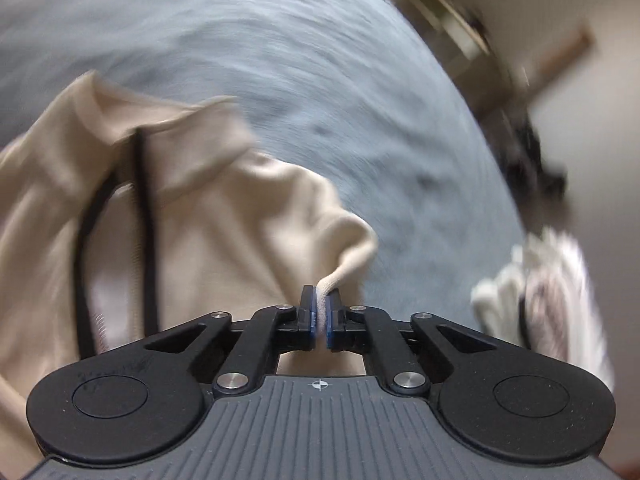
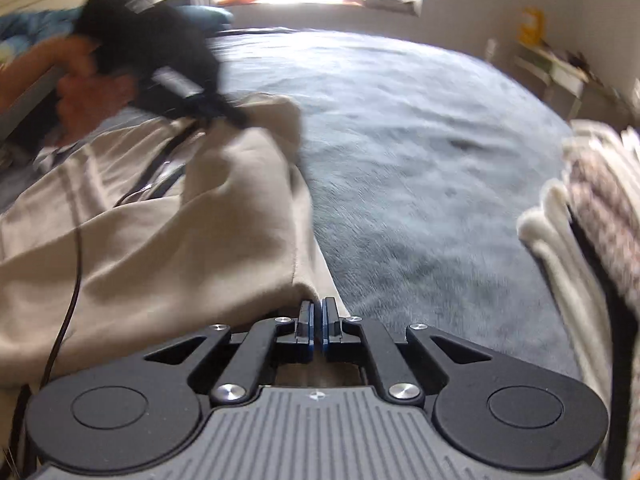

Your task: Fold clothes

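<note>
While one beige garment (image 1: 208,216) lies spread on the grey-blue bed cover (image 1: 320,80), both grippers are closed on its fabric. One pinched fold of the cloth is held between the two blue pads of the left gripper (image 1: 321,300), the jaws drawn nearly together. The right gripper (image 2: 319,312) is likewise closed to a narrow gap, with the garment's edge seen at its pads. Two black cords (image 1: 144,208) are seen running across the garment in the left wrist view. In the right wrist view, the left gripper is seen, blurred, at the far end of the garment, carried by one hand (image 2: 88,88). One stack of folded white and patterned textiles (image 2: 592,208) is located at the right, well apart from the garment.
</note>
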Tool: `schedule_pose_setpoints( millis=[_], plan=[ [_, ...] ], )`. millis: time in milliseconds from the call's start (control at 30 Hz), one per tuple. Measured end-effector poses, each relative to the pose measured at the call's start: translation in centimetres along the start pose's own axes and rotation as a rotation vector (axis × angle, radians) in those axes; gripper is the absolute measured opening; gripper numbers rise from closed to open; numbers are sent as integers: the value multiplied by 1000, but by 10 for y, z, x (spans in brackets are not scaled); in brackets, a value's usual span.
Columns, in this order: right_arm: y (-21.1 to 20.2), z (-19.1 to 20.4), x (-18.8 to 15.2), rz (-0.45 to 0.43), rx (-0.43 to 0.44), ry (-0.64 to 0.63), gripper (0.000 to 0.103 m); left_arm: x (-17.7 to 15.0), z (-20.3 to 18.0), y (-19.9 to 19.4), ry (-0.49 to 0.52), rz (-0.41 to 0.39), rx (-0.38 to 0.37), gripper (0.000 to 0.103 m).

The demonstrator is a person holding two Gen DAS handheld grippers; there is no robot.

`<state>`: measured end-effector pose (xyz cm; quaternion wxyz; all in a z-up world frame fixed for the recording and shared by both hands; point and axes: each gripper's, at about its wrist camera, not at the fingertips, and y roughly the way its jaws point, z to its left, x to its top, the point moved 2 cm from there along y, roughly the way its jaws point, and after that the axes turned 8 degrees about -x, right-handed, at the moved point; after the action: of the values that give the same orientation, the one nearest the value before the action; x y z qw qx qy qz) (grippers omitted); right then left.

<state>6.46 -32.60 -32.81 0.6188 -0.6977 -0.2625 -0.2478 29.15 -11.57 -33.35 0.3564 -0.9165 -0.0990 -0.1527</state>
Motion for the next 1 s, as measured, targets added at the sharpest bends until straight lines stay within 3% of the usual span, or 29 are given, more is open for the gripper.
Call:
schedule_pose_setpoints(
  millis=[67, 133, 233, 367, 400, 467, 600, 700, 733, 767, 900, 967, 1000],
  plan=[
    [4, -1, -1, 11, -14, 43, 4, -1, 28, -2, -120, -18, -33, 2],
    [6, 2, -1, 15, -33, 60, 4, -6, 45, 1, -174, -11, -26, 2],
    [2, -4, 0, 33, -29, 152, 5, -9, 49, 1, -180, 1, -35, 2],
    [-18, -31, 0, 47, 31, 386, 11, -1, 34, -6, -110, 8, -79, 2],
    [-21, -40, -3, 65, 68, 480, 12, 1, 30, -6, -96, 10, -93, 2],
    [-20, -61, -15, 114, 172, 734, 27, 3, 25, -4, -80, 15, -121, 2],
    [10, -84, -55, 220, 413, 1254, 41, 4, 23, 3, -91, 19, -154, 2],
    [26, -83, -63, 237, 467, 1377, 50, 3, 24, 4, -106, 17, -155, 2],
    [31, -80, -61, 246, 480, 1380, 59, 3, 24, 4, -110, 17, -154, 2],
    [36, -78, -59, 255, 493, 1384, 60, 3, 23, 4, -111, 16, -154, 2],
    [51, -67, -47, 242, 479, 1328, 56, 3, 18, 1, -108, 5, -167, 2],
    [50, -66, -42, 189, 495, 1332, 30, 2, 14, -1, -105, -9, -173, 2],
    [48, -67, -40, 162, 491, 1329, 22, 2, 12, -3, -106, -21, -179, 2]
  ],
)
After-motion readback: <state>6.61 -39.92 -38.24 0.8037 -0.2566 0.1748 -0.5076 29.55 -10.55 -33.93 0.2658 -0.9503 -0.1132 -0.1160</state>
